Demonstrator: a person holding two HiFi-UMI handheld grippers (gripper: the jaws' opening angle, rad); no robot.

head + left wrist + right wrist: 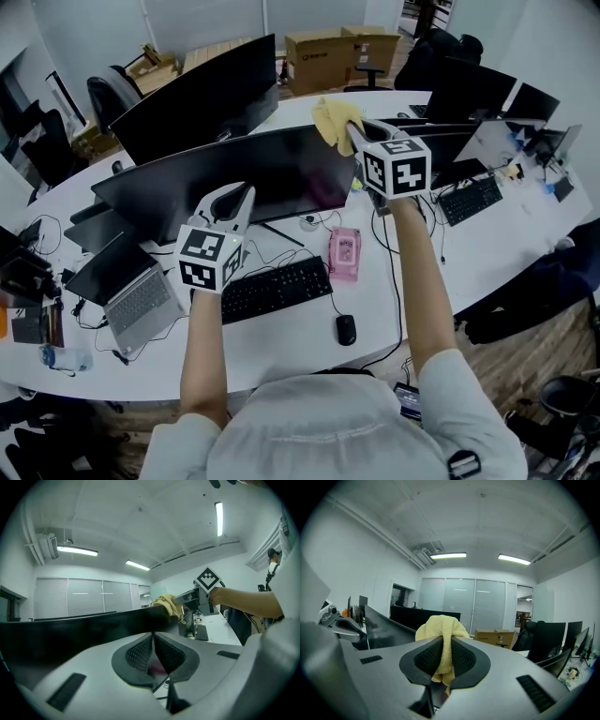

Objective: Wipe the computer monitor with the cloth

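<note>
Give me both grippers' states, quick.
Left gripper: shut, nothing between its jaws.
Right gripper: shut on the soft yellow terry cloth.

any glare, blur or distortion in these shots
Head view: wide-angle bend curves the desk, monitor screen dark, little glare. Left gripper view: fisheye with black corners, ceiling lights blown out. Right gripper view: same vignette, yellow cloth sharp.

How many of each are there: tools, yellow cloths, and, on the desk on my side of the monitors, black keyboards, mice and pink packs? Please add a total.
Tools: 2, the left tool and the right tool
Yellow cloth: 1
Black keyboards: 2
Mouse: 1
Pink pack: 1
Total: 7
</note>
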